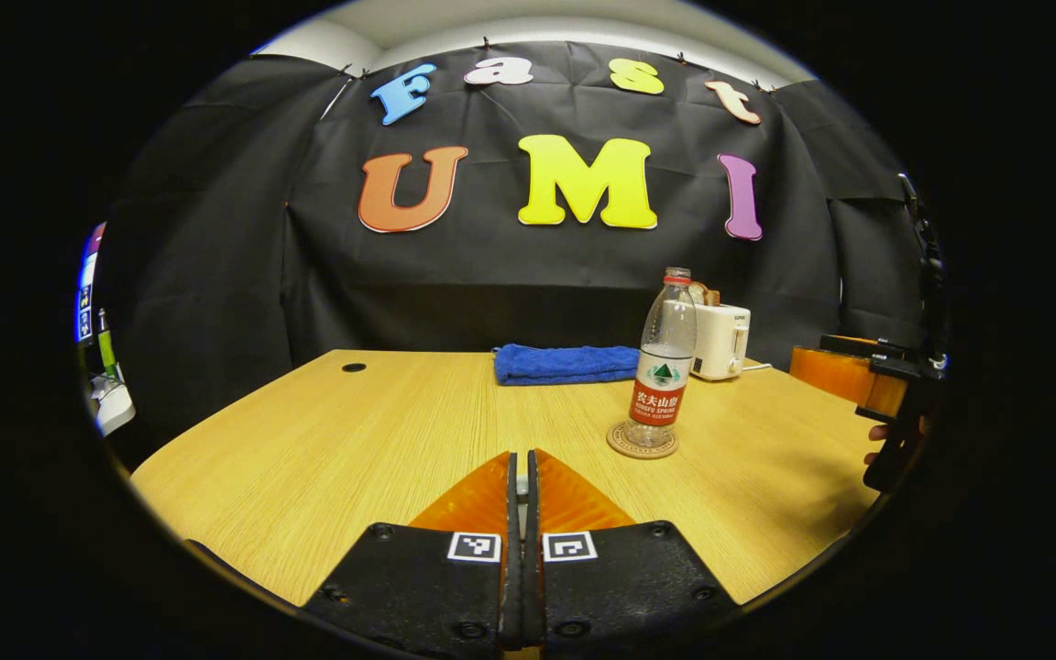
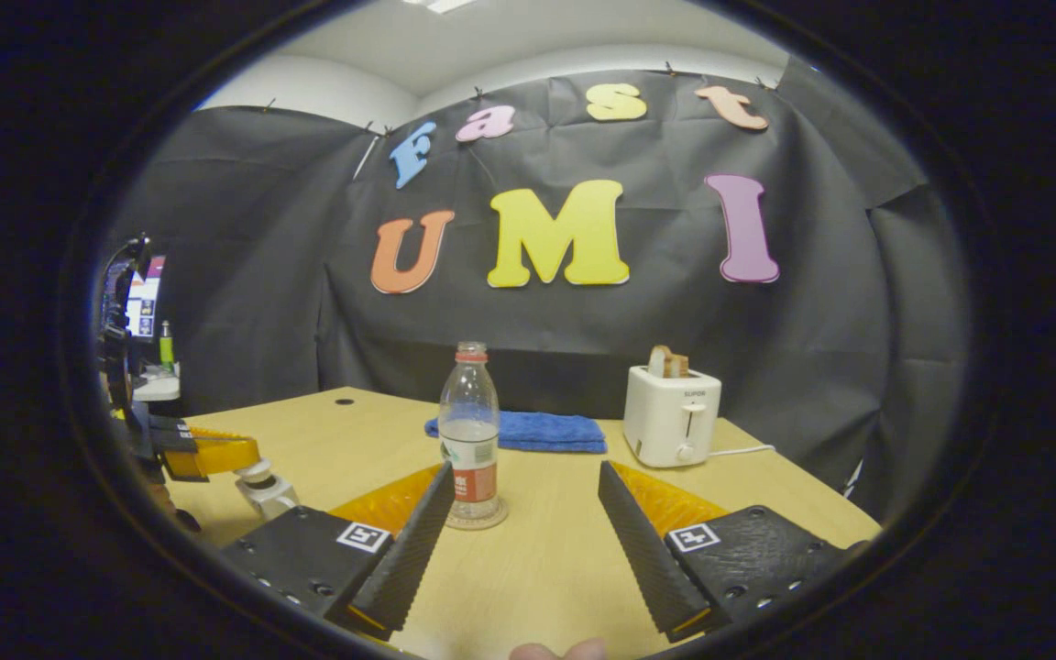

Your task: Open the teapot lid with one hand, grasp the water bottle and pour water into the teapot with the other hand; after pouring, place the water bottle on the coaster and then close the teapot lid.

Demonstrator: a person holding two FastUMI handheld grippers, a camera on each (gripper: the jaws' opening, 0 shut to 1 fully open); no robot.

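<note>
Standing upright on its round coaster [image 1: 642, 441], the water bottle [image 1: 662, 362] is sitting toward the middle of the wooden table [image 1: 326, 458], partly filled and with its cap off as far as the right gripper view shows. That suggests the pouring and setting-down steps are done, leaving the lid to be closed, though this is a judgement from how things lie. The left gripper [image 1: 520, 481] is hovering over the near edge of the table with its fingers pressed together and nothing between them. The right gripper [image 2: 523, 513] is hanging with its fingers spread wide, the bottle just beyond and slightly left of the gap, not touched by either finger. In the right gripper view a pale knob-like shape [image 2: 264, 486], possibly part of the teapot, is peeking out beside the left gripper at the table's left edge; I cannot tell whether the lid is on. The next move is probably calling for the lid-holding hand to lower the lid squarely onto the pot. Along the far edge a folded blue towel [image 1: 565, 363] is lying flat, and a white toaster [image 2: 672, 417] holding a slice of bread is standing at the far right corner, its cord trailing off. Black cloth is draping the booth's walls behind.
</note>
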